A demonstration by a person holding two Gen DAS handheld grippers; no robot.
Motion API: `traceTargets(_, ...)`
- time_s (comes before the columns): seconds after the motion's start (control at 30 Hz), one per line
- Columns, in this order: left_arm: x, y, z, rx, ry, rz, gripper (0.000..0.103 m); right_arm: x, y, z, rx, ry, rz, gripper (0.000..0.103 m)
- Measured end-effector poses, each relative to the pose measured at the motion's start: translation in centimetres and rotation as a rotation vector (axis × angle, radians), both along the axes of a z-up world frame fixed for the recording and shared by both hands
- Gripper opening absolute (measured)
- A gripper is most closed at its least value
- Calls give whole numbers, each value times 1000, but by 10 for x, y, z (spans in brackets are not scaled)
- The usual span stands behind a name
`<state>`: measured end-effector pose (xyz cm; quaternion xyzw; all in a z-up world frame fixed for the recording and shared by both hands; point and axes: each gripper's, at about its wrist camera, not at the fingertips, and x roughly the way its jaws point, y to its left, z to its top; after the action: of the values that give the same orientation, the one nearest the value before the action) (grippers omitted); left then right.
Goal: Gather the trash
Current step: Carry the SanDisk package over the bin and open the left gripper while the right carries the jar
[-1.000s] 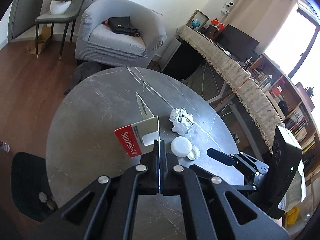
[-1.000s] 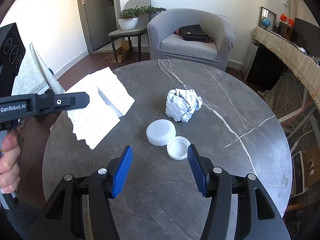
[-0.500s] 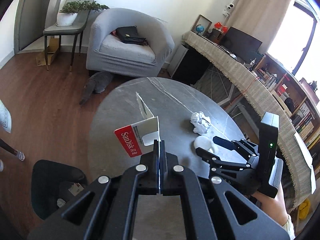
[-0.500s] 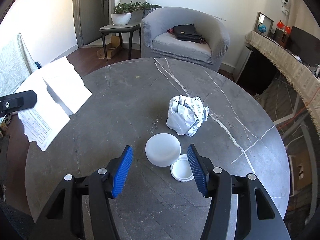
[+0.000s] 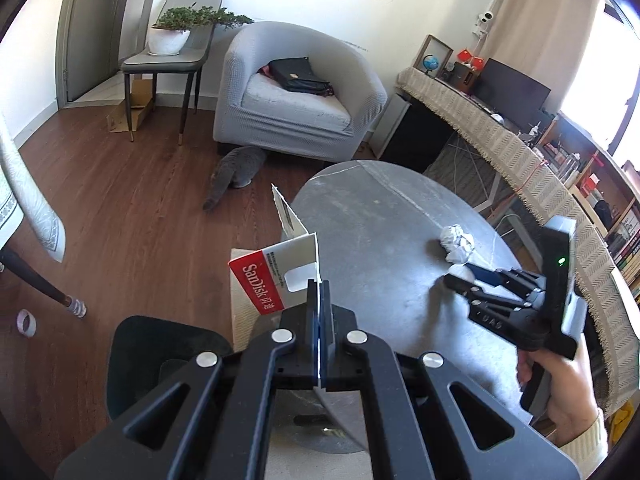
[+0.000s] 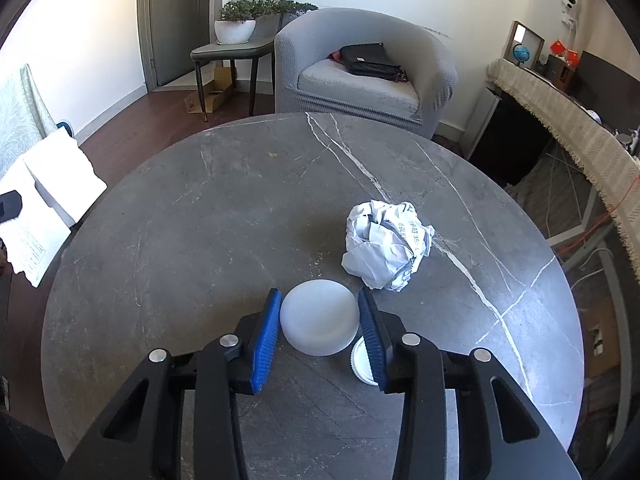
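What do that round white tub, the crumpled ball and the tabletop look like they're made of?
The round tub: probably frosted plastic, matte and slightly translucent. The crumpled ball: paper, with sharp creases and printed text. The tabletop: looks like grey marble or sintered stone, matte with white veins; which one is unclear.

A home living room: a grey armchair (image 6: pixel 360 76) holding a black bag (image 6: pixel 370 60), a potted plant (image 6: pixel 240 20) far left, bookshelves (image 5: pixel 616 216) right, wood floor (image 5: pixel 120 184).
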<state>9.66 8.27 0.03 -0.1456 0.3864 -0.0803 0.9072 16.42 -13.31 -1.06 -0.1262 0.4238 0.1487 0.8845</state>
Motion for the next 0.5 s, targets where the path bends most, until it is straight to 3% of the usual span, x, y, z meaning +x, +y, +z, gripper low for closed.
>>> traceTargets(0.5, -10, 41, -46, 65, 68, 48, 1, -25, 74, 26, 131, 9, 151, 40)
